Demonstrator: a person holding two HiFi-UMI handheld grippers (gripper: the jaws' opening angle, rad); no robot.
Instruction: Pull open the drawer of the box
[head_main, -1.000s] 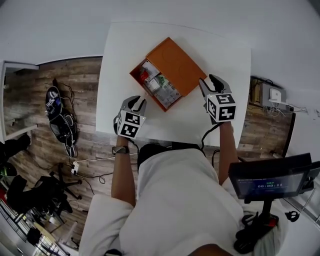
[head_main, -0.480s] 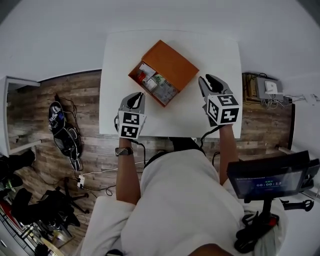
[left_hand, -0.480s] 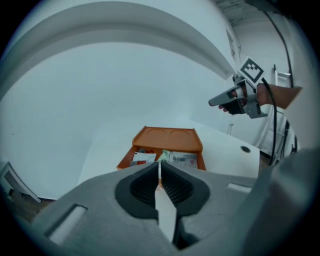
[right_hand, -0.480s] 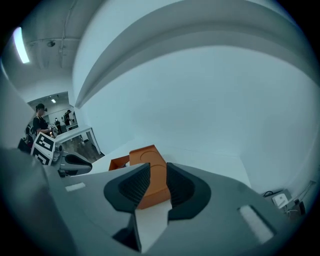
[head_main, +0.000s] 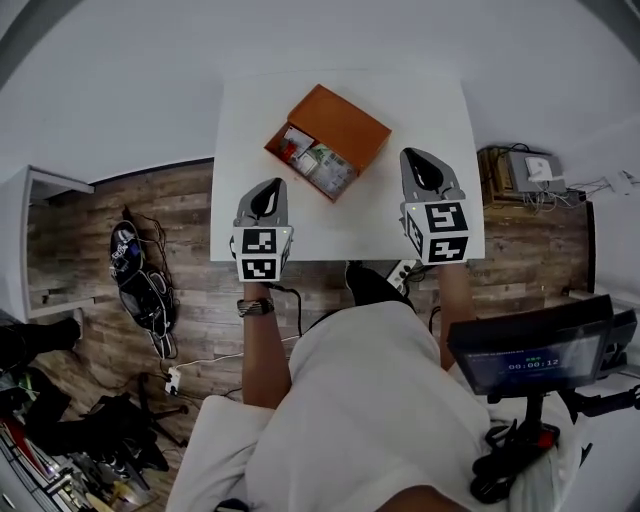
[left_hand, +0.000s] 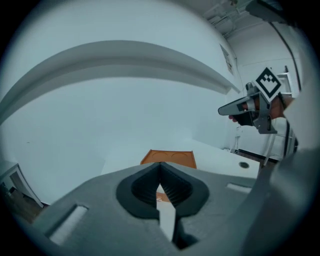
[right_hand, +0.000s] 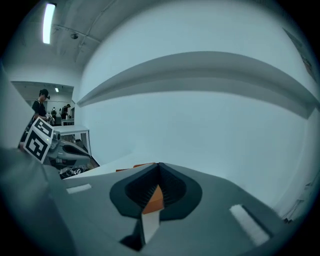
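Observation:
An orange box lies askew on the white table. Its drawer stands pulled out toward the front left, with small packets inside. My left gripper hovers near the table's front edge, left of the drawer, shut and empty. My right gripper hovers to the right of the box, also shut with nothing in it. In the left gripper view the box lies beyond the closed jaws and the right gripper shows at the right. In the right gripper view a strip of the orange box shows past the closed jaws.
The table stands against a white wall, over a wooden floor. Bags and cables lie on the floor to the left, and a power strip lies nearer. A small shelf with devices stands to the right. A screen on a stand is at the lower right.
Both grippers' jaws have closed from open. Both have drawn back from the box toward the table's front edge. The drawer stays pulled out.

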